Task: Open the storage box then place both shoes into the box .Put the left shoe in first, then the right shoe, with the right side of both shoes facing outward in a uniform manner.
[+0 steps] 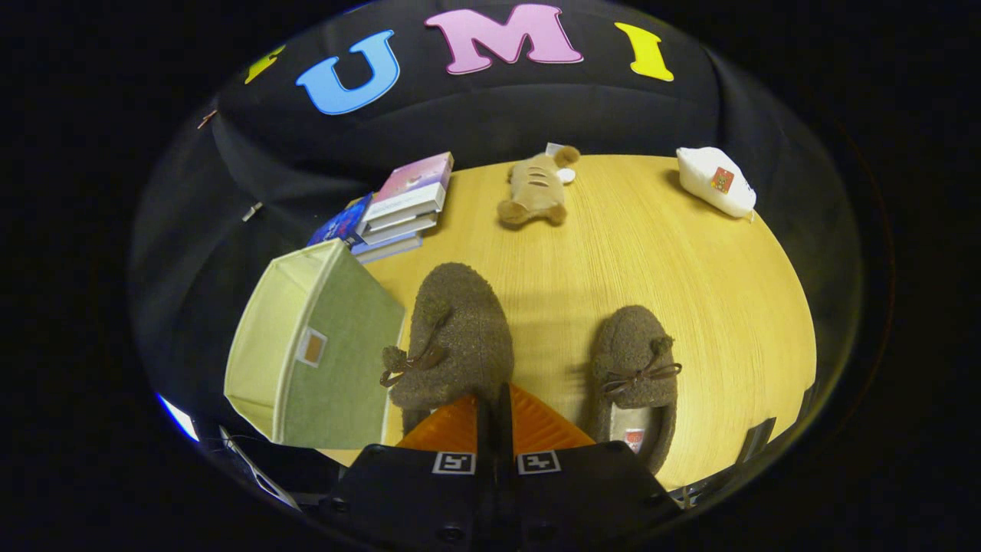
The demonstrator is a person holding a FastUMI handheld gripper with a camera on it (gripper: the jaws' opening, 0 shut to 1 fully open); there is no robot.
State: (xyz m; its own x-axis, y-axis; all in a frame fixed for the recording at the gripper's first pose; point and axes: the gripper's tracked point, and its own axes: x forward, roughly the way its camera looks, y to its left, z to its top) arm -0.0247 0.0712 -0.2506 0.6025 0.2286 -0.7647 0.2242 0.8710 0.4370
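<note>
We hold a fuzzy brown slipper at the jaws, beside the green box.

Our gripper (495, 410) has its jaws pressed together on the heel edge of the fuzzy brown bow-tied slipper (454, 337). The pale green fabric storage box (306, 353) stands just beside it, the second matching slipper (634, 376) on the other side, both on the yellow wooden tabletop (690, 261). Beyond the jaws lie stacked books (398, 205), a tan plush toy (535, 190) and a white pouch (714, 181).

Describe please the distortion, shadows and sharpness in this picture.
Gripper view: fisheye bends the round yellow wooden table and the green fabric storage box; soft shadows lie beside the two brown fuzzy slippers; the closed tool looks sharp, with nothing blurred.
</note>
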